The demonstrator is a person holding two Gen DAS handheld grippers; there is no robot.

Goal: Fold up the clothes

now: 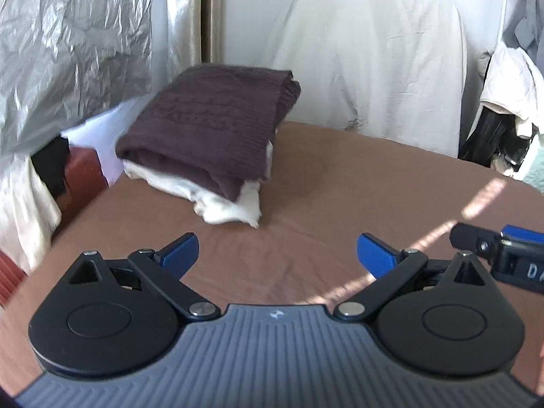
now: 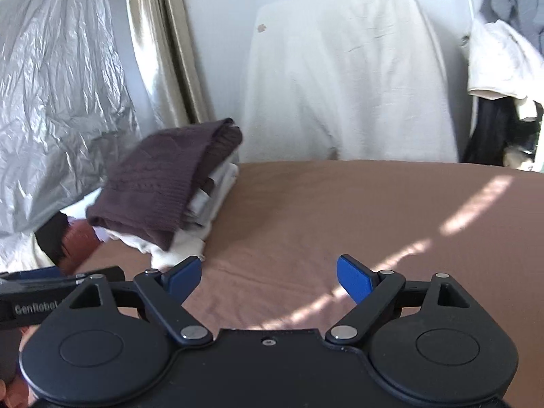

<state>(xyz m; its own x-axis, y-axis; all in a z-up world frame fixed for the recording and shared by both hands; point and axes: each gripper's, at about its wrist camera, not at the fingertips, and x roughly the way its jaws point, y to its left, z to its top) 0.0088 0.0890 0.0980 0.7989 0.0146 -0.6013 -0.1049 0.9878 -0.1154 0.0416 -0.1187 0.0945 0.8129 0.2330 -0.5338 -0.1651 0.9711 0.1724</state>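
The left hand-held gripper (image 1: 277, 255) hangs over the brown counter (image 1: 340, 183) with its blue fingers spread wide and nothing between them. The right hand-held gripper (image 2: 268, 278) is just beside it, also spread and empty.

From the left one, the stack of folded clothes (image 1: 204, 142) lies at about eleven o'clock, near the far left edge of the counter. On top is a dark purple knitted sweater (image 1: 207, 119), already folded; under it are white garments (image 1: 231, 207), a little untidy at the near corner.

I judge the sweater to be soft, thick and rather heavy for cloth, not slippery and not fragile. It will sag if it is lifted by one edge, so the best hold is on the doubled fold at both ends. The thin white pieces will slide more easily.
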